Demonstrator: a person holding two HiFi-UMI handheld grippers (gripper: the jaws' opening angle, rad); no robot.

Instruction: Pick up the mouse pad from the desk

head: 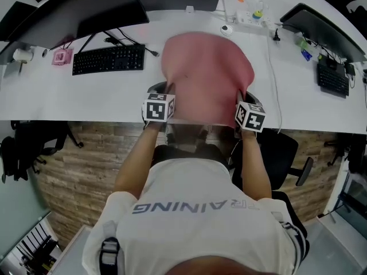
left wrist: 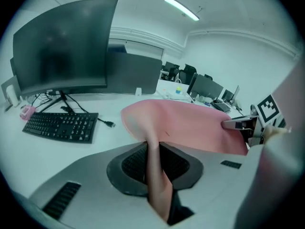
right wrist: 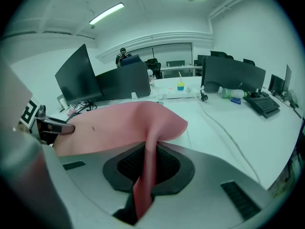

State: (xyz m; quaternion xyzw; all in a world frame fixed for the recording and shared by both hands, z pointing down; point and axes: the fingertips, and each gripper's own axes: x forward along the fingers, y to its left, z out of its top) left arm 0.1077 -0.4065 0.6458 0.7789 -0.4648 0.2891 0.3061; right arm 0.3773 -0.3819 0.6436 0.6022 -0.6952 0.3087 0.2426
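**Fingers (left wrist: pixel 129 165) pinching the pink mouse pad (head: pixel 206 73) at both near corners**

The left gripper (left wrist: pixel 153 162) is pressing its jaws together on the pad's near left corner, squeezing a fold of pink between the dark ribbed pads. The right gripper (right wrist: pixel 147 168) is clamping the near right corner the same way (only the sheet's thickness is keeping each pair of jaws apart). The white desk (head: pixel 69 99) is stretching across the scene beneath. The mouse pad is arching forward from the two grips over the desk's near edge and sagging between them; whether its far edge is touching the desk I cannot tell. At the far left a dark monitor (head: pixel 86 4) is standing, with a black keyboard (head: pixel 109 59) lying in front of it, to the left of the pad.
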